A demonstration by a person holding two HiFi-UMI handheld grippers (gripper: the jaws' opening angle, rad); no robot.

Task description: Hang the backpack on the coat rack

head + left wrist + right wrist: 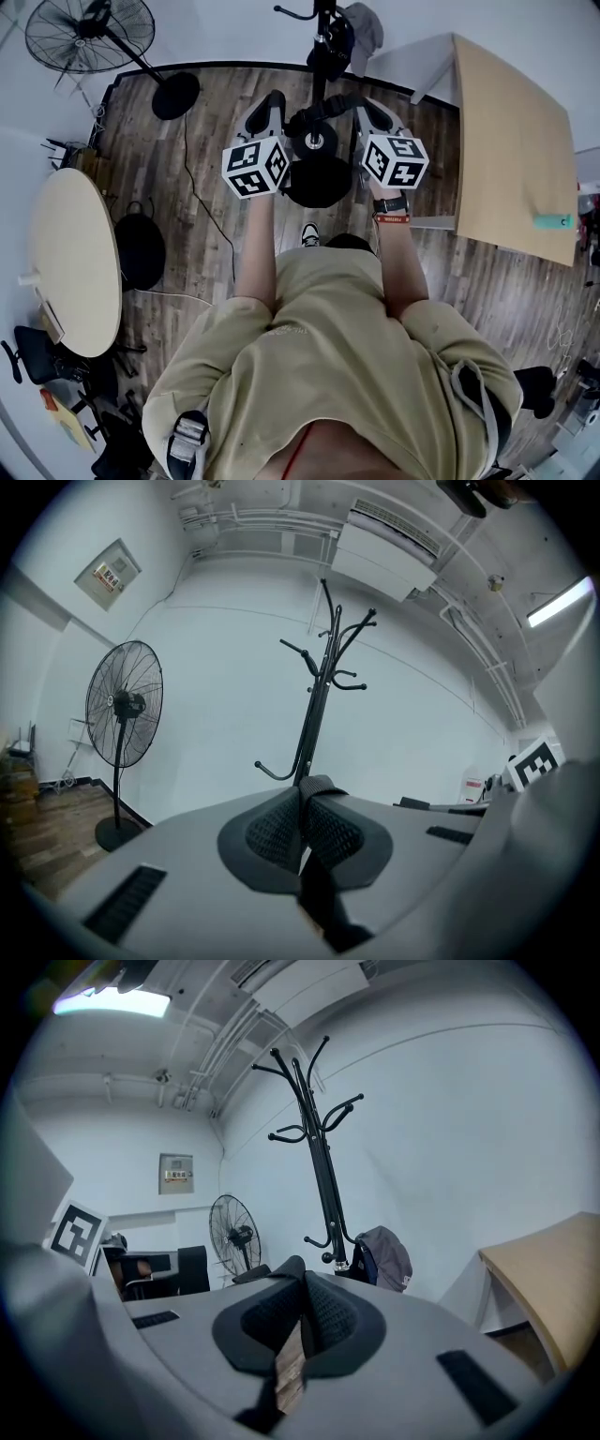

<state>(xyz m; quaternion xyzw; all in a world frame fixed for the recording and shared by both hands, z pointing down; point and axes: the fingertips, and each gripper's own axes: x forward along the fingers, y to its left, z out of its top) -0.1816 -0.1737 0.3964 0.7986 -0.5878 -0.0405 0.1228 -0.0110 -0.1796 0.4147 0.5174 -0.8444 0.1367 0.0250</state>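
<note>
Two hand-held grippers pinch one black backpack strap (pixel 319 786): the left hand-held gripper (pixel 302 808); the right hand-held gripper (pixel 302 1302); the coat rack (pixel 316 696) stands ahead of both.

Office-like workroom, wood floor (pixel 141 141), round table (pixel 70 253), pedestal fan (pixel 89 33), exposed ceiling pipes (pixel 244 519)

Cool, even ceiling light keeps all three views bright. A strip light (pixel 560 602) glares at two o'clock in the left gripper view. Shadows are soft. Fisheye bending and black corners ring every picture, and the nearest foreground is blurred.
</note>
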